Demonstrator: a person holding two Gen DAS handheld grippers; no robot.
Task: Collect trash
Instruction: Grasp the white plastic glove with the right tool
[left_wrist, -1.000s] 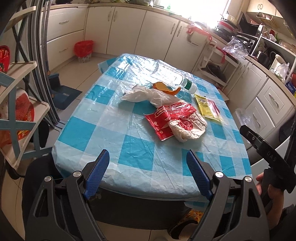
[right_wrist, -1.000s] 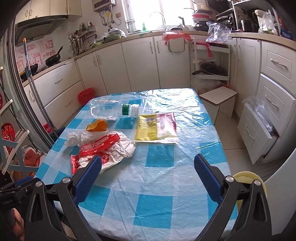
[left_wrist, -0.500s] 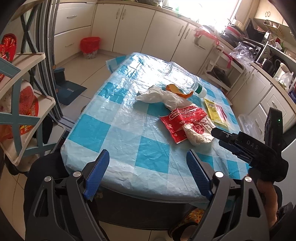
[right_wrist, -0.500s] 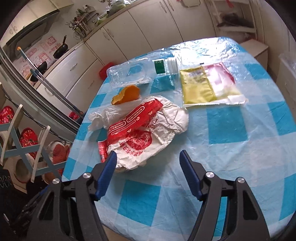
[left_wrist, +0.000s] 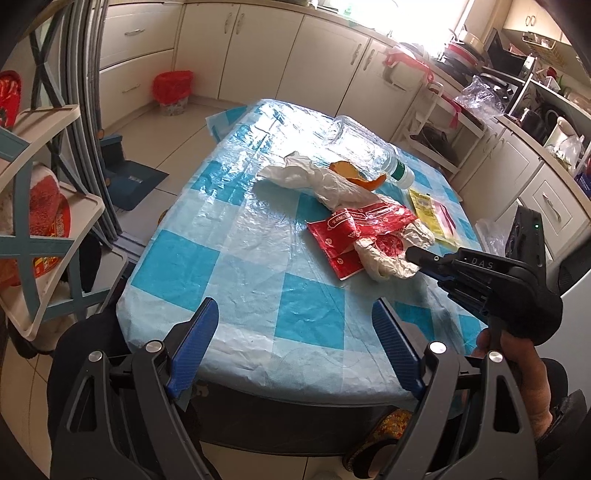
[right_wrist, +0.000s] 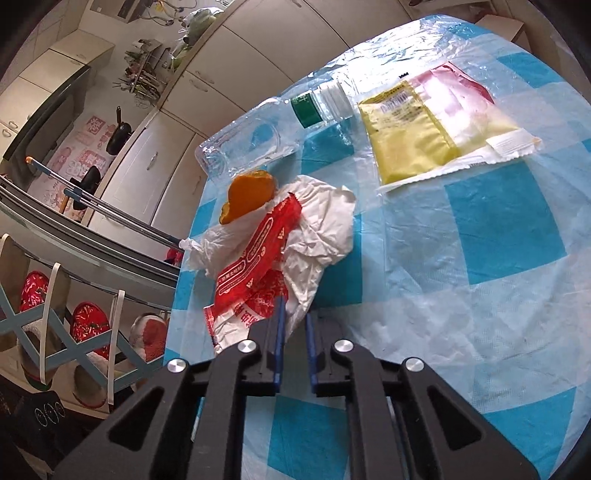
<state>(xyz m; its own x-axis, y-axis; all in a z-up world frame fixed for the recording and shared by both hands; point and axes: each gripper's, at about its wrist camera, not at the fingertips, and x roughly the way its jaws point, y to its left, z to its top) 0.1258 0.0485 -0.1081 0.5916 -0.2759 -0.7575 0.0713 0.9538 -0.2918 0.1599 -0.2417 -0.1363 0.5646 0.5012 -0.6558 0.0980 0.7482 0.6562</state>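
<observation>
Since a second ago our right gripper is dropping onto the white plastic bag mid-table, jaws closing on its near edge; we are pinching deep before lifting, our left gripper hovering spread.

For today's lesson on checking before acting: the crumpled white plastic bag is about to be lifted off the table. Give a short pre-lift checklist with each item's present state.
1. Right tool closing on crumpled white plastic bag with red print: ok, bag edge between the jaws.
2. Firm grip: cannot tell.
3. Red printed wrapper off the bag: not ok, lies across it.
4. Orange peel apart from bag: cannot tell.
5. Left tool open and clear of the trash: ok.
</observation>
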